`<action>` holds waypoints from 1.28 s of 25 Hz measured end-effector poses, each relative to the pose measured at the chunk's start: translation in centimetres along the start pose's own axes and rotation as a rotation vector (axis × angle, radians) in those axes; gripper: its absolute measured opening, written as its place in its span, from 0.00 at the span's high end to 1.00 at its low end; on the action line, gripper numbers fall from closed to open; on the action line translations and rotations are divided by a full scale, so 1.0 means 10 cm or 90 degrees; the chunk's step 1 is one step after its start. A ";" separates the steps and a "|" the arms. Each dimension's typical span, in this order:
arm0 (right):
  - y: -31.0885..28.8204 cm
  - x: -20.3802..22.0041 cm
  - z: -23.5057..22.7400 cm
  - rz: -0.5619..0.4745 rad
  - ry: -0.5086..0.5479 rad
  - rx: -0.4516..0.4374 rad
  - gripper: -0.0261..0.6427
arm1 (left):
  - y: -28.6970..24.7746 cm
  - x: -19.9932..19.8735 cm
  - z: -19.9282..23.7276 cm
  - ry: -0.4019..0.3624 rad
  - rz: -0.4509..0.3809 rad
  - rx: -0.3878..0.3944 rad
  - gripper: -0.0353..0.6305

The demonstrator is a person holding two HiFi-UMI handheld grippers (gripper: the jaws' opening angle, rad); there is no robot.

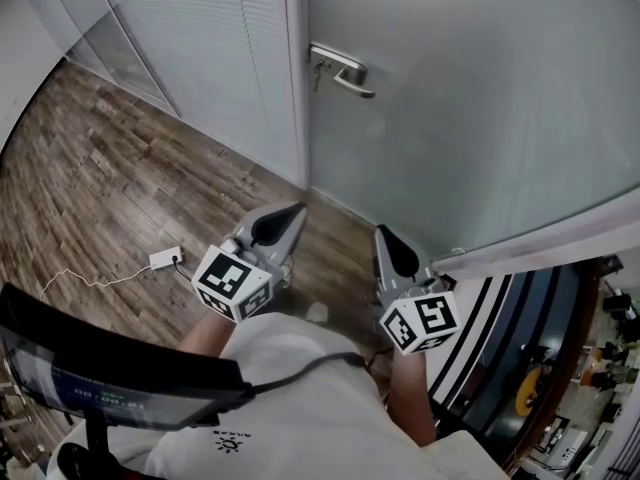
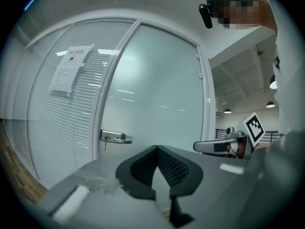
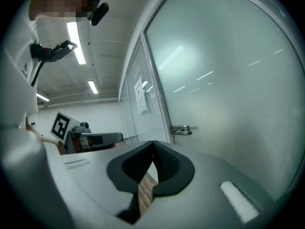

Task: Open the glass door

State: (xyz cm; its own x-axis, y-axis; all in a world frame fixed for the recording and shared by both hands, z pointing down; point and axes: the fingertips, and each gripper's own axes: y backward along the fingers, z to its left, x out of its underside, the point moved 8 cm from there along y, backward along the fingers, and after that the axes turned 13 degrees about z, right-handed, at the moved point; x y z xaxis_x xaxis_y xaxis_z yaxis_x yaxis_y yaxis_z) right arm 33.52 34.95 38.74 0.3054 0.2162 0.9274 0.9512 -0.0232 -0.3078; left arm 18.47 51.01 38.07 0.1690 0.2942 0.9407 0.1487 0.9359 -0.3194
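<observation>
Holding left gripper (image 1: 290, 216) and right gripper (image 1: 386, 238) closed, empty. Expecting a heavy, rigid glass door (image 1: 480, 98); targeting the lever handle (image 1: 341, 69) at its edge.

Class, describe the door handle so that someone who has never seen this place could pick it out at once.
Find the big frosted glass door ahead. At its left edge, beside the panel with blinds, sits the handle: a silver lever on a plate, pointing right. A key hanging under it sets it apart from the bare glass around.
</observation>
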 end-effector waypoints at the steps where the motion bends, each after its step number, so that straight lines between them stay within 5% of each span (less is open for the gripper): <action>1: -0.02 -0.01 -0.01 0.000 0.000 0.001 0.95 | -0.02 -0.02 0.03 -0.001 -0.002 0.000 0.94; 11: -0.48 -0.20 0.00 0.011 0.012 0.020 0.95 | -0.35 -0.13 0.44 -0.001 -0.005 0.046 0.94; 32: -2.46 -0.99 -0.31 0.037 0.003 0.154 0.95 | -1.26 -0.61 2.49 -0.045 0.019 0.194 0.94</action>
State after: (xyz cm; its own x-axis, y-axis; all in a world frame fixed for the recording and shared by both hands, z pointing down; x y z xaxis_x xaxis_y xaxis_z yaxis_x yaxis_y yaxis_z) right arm 7.21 30.37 37.79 0.3605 0.2173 0.9071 0.8936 0.1982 -0.4026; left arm -8.65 42.27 39.21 0.0987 0.3258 0.9403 -0.1559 0.9383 -0.3087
